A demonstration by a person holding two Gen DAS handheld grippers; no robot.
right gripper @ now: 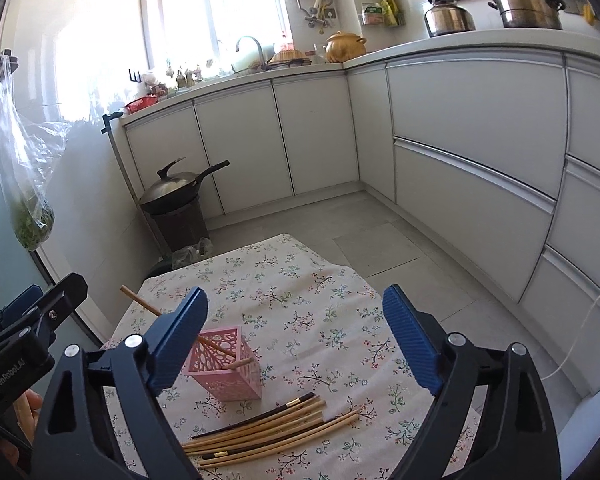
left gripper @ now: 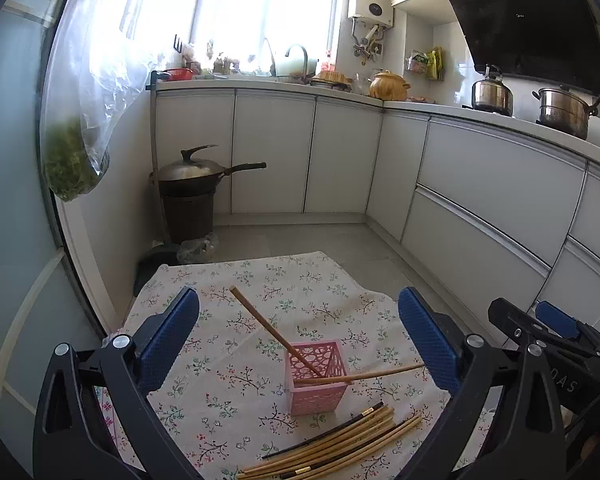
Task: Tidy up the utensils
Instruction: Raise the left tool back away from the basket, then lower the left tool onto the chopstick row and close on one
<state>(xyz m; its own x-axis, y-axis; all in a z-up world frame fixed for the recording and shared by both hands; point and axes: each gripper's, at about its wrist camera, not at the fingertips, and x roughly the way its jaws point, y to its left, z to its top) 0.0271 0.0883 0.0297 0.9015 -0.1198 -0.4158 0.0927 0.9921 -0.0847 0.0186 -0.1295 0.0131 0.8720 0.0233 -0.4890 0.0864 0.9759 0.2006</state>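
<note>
A pink lattice holder point(left gripper: 317, 378) stands upright on the floral cloth point(left gripper: 284, 280); it also shows in the right wrist view point(right gripper: 224, 364). Two wooden chopsticks lean in it: one point(left gripper: 272, 330) points up to the left, the other point(left gripper: 360, 376) lies across its rim toward the right. A bundle of several chopsticks point(left gripper: 340, 444), wooden and dark, lies on the cloth in front of the holder, also seen in the right wrist view point(right gripper: 268, 428). My left gripper point(left gripper: 300, 344) is open and empty above the holder. My right gripper point(right gripper: 296, 340) is open and empty to the holder's right.
The cloth-covered table point(right gripper: 284, 272) stands in a kitchen. White cabinets point(left gripper: 480, 184) run along the back and right. A lidded wok on a dark bin point(left gripper: 190, 184) stands at the back left. A hanging plastic bag of greens point(left gripper: 76, 152) is at the left.
</note>
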